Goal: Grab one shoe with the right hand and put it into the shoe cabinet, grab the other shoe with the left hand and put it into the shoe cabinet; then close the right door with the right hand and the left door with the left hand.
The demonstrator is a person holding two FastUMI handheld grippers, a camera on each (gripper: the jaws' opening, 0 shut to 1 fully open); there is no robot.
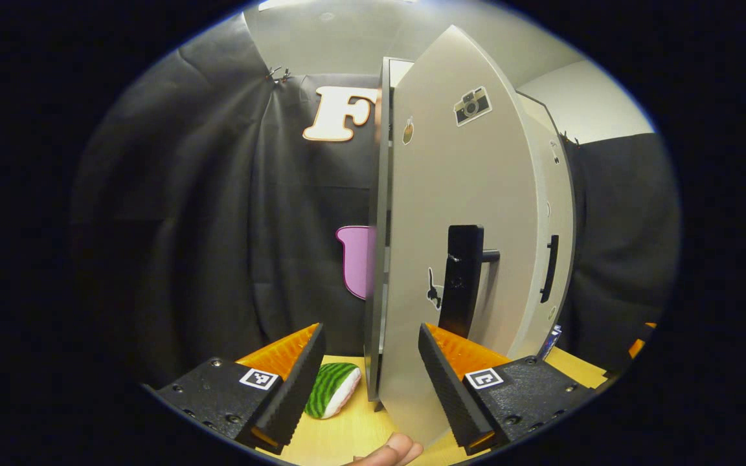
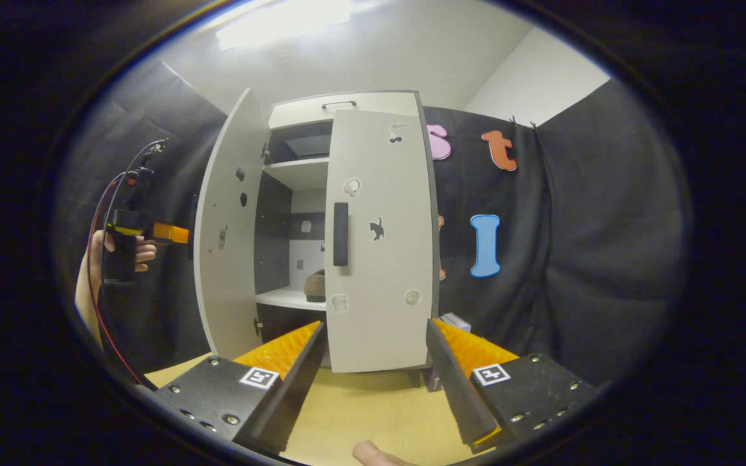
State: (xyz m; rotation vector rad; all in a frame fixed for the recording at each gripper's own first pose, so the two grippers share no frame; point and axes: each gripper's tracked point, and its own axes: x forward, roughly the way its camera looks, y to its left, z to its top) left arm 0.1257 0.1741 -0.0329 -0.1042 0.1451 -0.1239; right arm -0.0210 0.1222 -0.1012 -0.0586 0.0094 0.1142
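My left tool (image 1: 370,362) is spread wide around the edge of the shoe cabinet's left door (image 1: 451,259), which stands part open, fingers not pressing it; a green striped plush (image 1: 332,388) lies on the counter (image 1: 347,433) beside it. My right tool (image 2: 376,362) is also wide, holding nothing, hanging in front of the right door (image 2: 379,259), which looks shut. A brown shoe (image 2: 315,286) sits on the cabinet's middle shelf (image 2: 285,299), seen through the gap.
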